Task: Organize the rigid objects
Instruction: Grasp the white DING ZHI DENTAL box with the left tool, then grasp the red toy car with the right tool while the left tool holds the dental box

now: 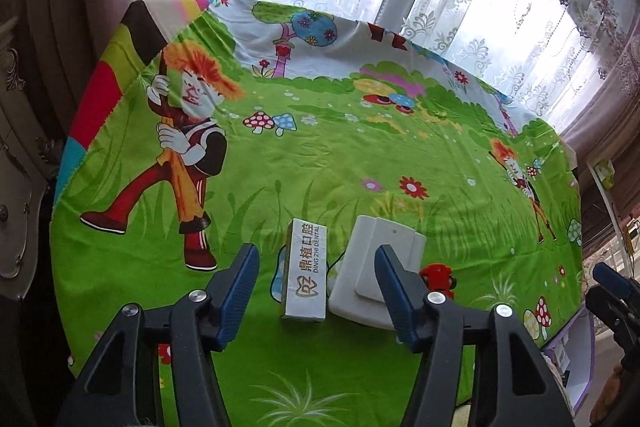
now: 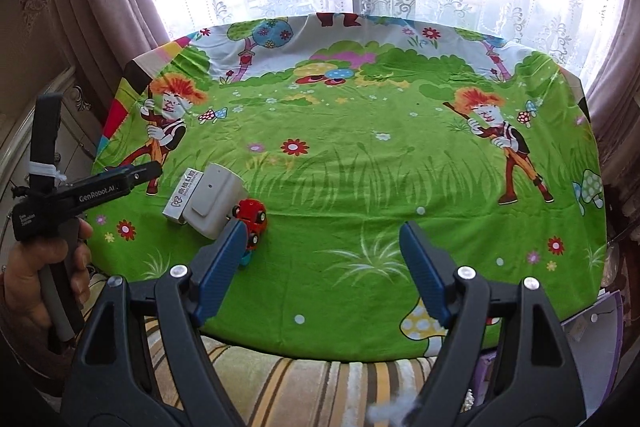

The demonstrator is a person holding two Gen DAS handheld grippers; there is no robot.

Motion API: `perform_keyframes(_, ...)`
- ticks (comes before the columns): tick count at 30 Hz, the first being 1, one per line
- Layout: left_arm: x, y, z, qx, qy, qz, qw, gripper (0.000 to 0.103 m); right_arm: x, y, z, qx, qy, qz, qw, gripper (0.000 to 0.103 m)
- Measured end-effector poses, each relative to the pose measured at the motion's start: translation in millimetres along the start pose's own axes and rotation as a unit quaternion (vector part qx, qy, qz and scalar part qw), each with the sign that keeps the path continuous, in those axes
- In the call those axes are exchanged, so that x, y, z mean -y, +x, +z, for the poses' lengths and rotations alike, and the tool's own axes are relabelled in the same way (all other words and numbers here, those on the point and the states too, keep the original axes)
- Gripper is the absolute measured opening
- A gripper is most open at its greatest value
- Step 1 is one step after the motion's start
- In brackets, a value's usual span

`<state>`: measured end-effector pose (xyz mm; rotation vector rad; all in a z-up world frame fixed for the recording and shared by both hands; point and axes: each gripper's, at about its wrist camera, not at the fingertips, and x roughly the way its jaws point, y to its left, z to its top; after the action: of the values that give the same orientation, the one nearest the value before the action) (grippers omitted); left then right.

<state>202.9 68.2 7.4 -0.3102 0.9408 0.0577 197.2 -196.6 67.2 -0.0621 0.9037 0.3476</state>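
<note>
On the counter [image 1: 360,155] draped in a green cartoon-print cloth, a narrow white printed cardboard box [image 1: 306,269], a white rounded plastic case [image 1: 370,267] and a small red toy car [image 2: 251,221] sit clustered side by side. The left tongs [image 1: 316,301] and right tongs [image 2: 320,271] both gape apart, gripping nothing.
</note>
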Motion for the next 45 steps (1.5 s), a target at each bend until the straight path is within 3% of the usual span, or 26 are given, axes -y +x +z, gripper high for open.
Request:
perform_keyframes(4, -8, 23, -6, -0.029, 0.001, 0.010, 0.9995, 0.052, -14, 19, 4, -0.016, -0.007, 0.008, 1.000, 0.081)
perform_keyframes(11, -9, 48, -14, -0.063, 0.015, 0.010, 0.9979, 0.052, -32, 54, 1, -0.056, -0.013, 0.024, 0.998, 0.081)
perform_keyframes(18, -7, 58, -18, -0.071, 0.040, 0.023, 0.9964, 0.049, -62, 77, -24, -0.108, -0.081, 0.038, 0.990, 0.081)
perform_keyframes(21, -4, 58, -19, -0.066, 0.058, 0.037, 0.9954, 0.034, -73, 90, -33, -0.128, -0.103, 0.042, 0.986, 0.081)
perform_keyframes(25, -16, 50, -18, -0.057, 0.026, 0.022, 0.9978, 0.033, -74, 109, -40, -0.151, -0.110, 0.032, 0.982, 0.081)
perform_keyframes(30, -35, 32, -21, -0.031, -0.028, 0.011, 0.9991, 0.033, -75, 122, -34, -0.149, -0.110, 0.016, 0.982, 0.080)
perform_keyframes(31, -35, 29, -22, -0.026, -0.032, 0.010, 0.9991, 0.033, -76, 126, -34, -0.154, -0.111, 0.016, 0.982, 0.074)
perform_keyframes(35, -32, 22, -23, -0.015, -0.031, 0.000, 0.9994, 0.033, -76, 129, -38, -0.161, -0.111, 0.024, 0.981, 0.022)
perform_keyframes(45, -28, 25, -27, -0.019, -0.028, -0.001, 0.9994, 0.033, -53, 80, -26, -0.077, -0.068, 0.043, 0.994, 0.021)
